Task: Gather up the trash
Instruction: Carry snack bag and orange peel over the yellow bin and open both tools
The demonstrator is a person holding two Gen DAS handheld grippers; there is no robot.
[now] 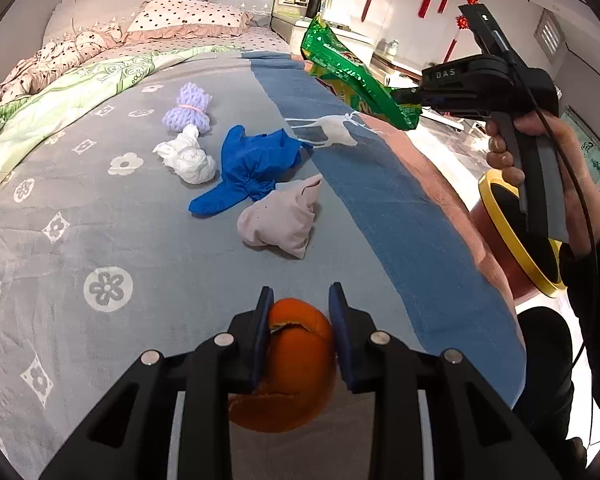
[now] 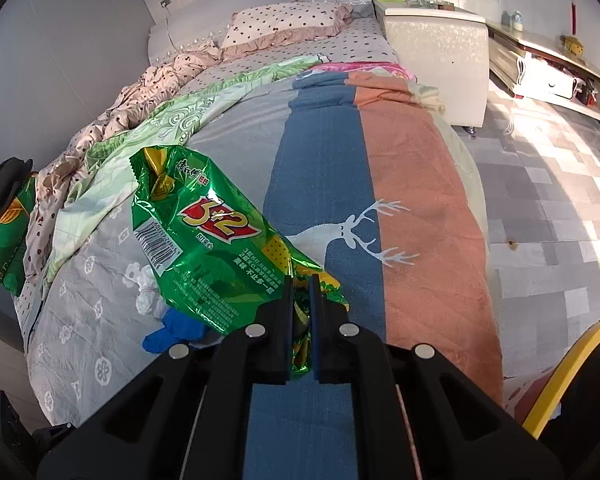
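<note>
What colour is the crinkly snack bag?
Shiny green snack bag with a red-and-yellow logo, best seen in the right wrist view.

Wrapper (image 2: 204,240): thin film, high gloss, metallic green, crinkled, with specular glints. Orange peel (image 1: 296,364): matt, finely pitted, torn edge. Bedspread (image 1: 140,240): woven cloth, matt, lightly creased. Blue bundle (image 1: 252,168): smooth knotted cloth, matt. White bundle (image 1: 190,156) and pink bundle (image 1: 280,220): soft cloth, matt. Lilac bundle (image 1: 188,108): chunky knit, rough. Left gripper (image 1: 300,336): matt black plastic, bright metal pins. Bin (image 1: 512,240): glossy yellow rim.
</note>
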